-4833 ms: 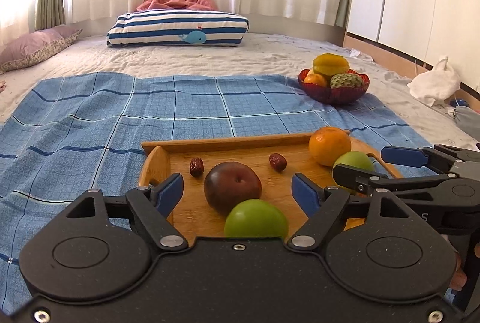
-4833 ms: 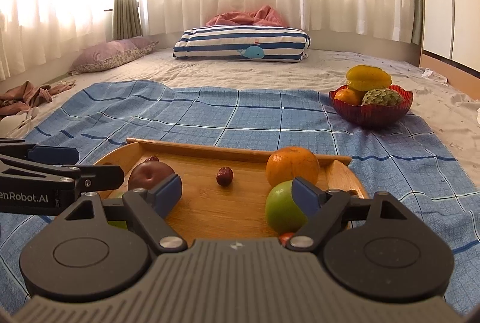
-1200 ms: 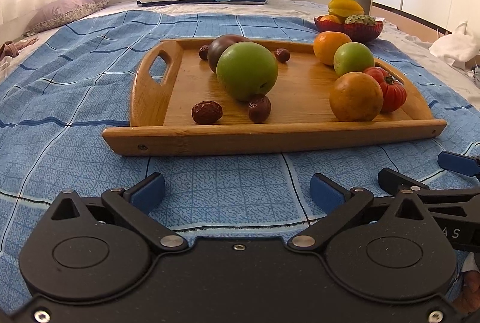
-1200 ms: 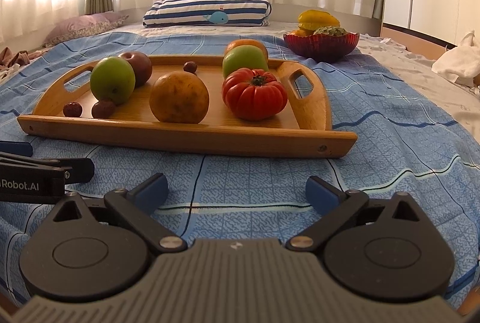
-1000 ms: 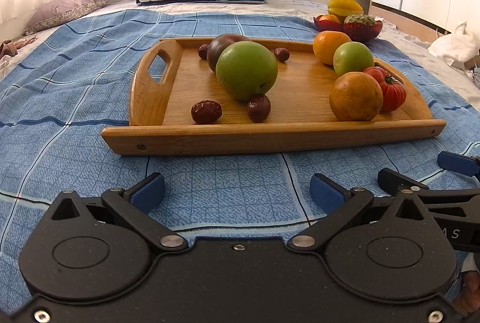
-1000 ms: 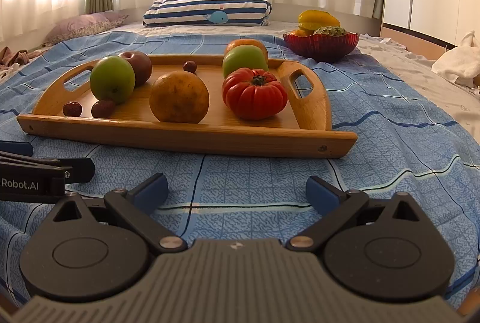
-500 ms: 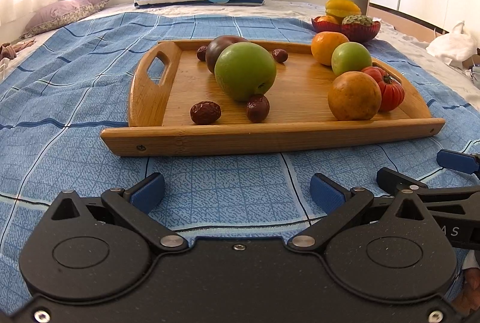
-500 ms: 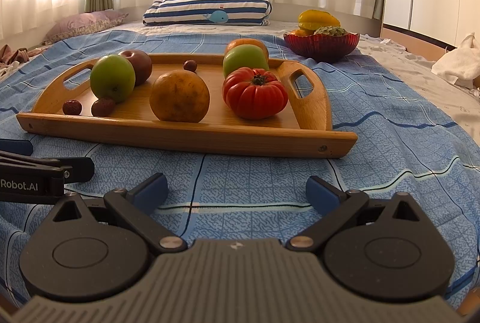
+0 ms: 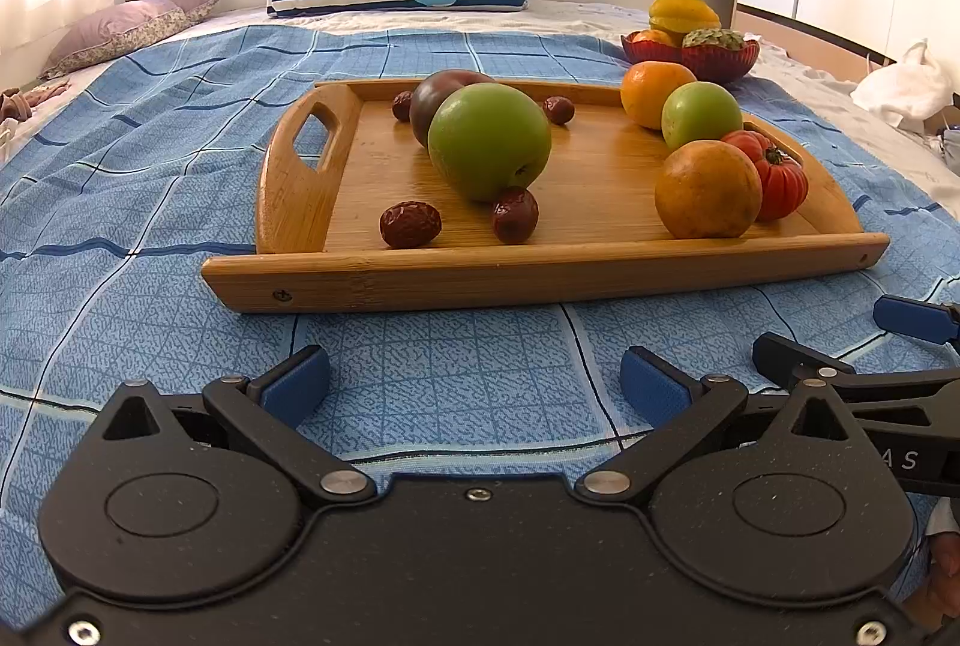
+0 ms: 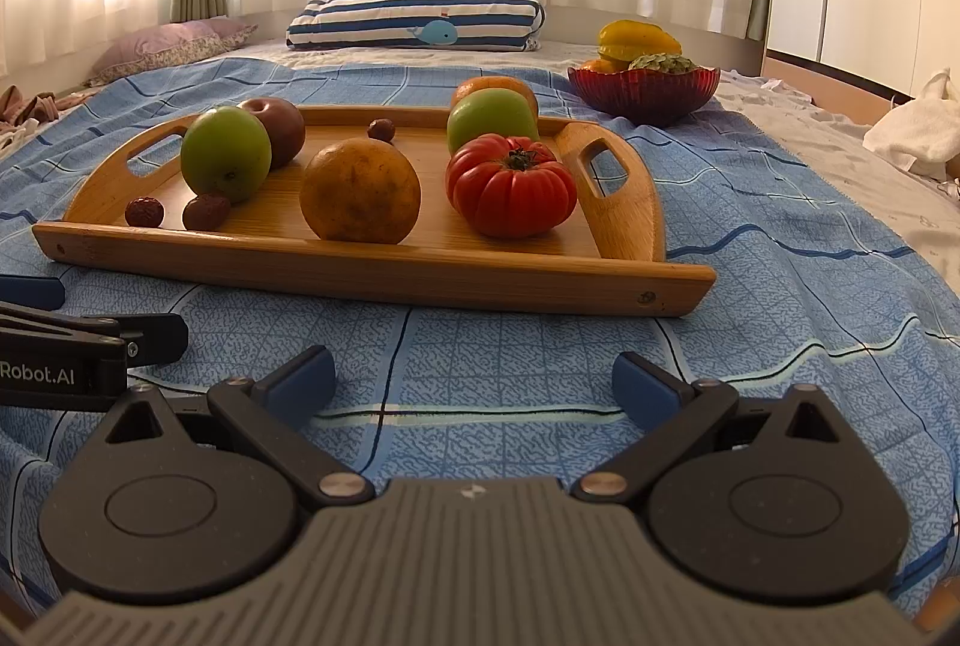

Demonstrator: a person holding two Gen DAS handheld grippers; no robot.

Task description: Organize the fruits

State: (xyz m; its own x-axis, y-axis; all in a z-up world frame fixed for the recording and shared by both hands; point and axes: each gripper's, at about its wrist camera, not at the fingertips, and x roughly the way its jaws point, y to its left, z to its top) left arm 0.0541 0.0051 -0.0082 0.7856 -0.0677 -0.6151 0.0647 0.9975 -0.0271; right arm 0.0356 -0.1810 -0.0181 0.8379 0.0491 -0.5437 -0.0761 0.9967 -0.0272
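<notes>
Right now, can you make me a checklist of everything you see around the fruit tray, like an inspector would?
Surface: blue checked blanket spread over a bed.
Job's things: wooden tray holding two green apples, a dark apple, two oranges, a red tomato and small dates; red bowl of fruit beyond the tray.
Clutter: white bag at the right; a bit of cloth at the left edge.
Grippers: left gripper and right gripper both open, holding nothing, in front of the tray.
Cables: nothing seen.
Surroundings: striped pillow, purple pillow, white curtains, wardrobe doors.
</notes>
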